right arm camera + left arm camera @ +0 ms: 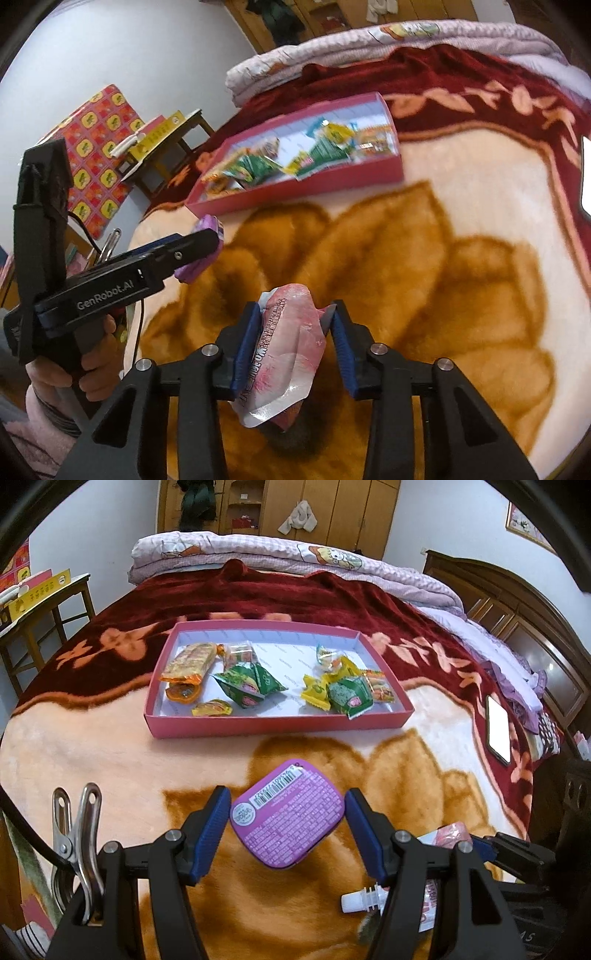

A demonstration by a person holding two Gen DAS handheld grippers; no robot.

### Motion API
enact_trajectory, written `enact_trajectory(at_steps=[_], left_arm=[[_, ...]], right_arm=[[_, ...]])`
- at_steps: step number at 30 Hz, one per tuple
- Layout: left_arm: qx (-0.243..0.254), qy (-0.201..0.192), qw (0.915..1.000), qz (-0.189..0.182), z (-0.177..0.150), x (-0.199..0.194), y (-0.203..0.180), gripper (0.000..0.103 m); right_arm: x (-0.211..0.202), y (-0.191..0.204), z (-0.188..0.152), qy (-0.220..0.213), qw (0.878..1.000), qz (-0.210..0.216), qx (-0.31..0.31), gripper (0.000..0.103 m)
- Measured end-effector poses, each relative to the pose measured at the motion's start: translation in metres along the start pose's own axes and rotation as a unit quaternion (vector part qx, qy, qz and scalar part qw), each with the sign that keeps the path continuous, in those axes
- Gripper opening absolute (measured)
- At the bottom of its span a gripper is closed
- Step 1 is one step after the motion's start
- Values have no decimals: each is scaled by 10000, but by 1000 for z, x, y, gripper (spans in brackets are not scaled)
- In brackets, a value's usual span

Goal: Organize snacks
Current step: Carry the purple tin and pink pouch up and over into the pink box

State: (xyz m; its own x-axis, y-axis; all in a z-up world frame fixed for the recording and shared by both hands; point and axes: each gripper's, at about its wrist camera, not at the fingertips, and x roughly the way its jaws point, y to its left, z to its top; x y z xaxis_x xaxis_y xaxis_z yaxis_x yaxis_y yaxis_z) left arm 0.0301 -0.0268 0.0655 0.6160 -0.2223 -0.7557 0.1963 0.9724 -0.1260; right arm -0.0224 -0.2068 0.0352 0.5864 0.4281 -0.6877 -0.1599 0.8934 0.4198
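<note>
Two hand-held grippers each hold a snack above a plush blanket, with a pink tray of sweets beyond them.

White lettering on the side of the left gripper (288, 814) reads "GenRobot.AI"; its blue pads clamp a flat purple rounded-square snack tub (287, 815), bottom up, showing a white barcode sticker, a round seal and dense white print too small to read. The right gripper (293, 334) is narrowed onto a crumpled pink-and-white spouted drink pouch (286, 354); red characters run along the pouch's edge but cannot be made out. The shallow pink cardboard tray with a white floor (280, 725) lies on the orange, cream and maroon flowered blanket (110, 746), holding green triangular packets, yellow wrappers, an orange-and-yellow striped bag and small clear-wrapped sweets, their printing unreadable.
</note>
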Motion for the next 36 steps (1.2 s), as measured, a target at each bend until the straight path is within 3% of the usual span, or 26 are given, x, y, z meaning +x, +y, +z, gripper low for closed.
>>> enact_trajectory(at_steps=[18, 36], left_arm=[[-239, -135, 9996, -75, 34, -1, 21, 67], [102, -526, 9983, -224, 84, 19, 3, 67]], right_arm=[[-12, 9, 58, -575, 9980, 112, -225, 39], [4, 2, 131, -1223, 9921, -205, -196, 39]])
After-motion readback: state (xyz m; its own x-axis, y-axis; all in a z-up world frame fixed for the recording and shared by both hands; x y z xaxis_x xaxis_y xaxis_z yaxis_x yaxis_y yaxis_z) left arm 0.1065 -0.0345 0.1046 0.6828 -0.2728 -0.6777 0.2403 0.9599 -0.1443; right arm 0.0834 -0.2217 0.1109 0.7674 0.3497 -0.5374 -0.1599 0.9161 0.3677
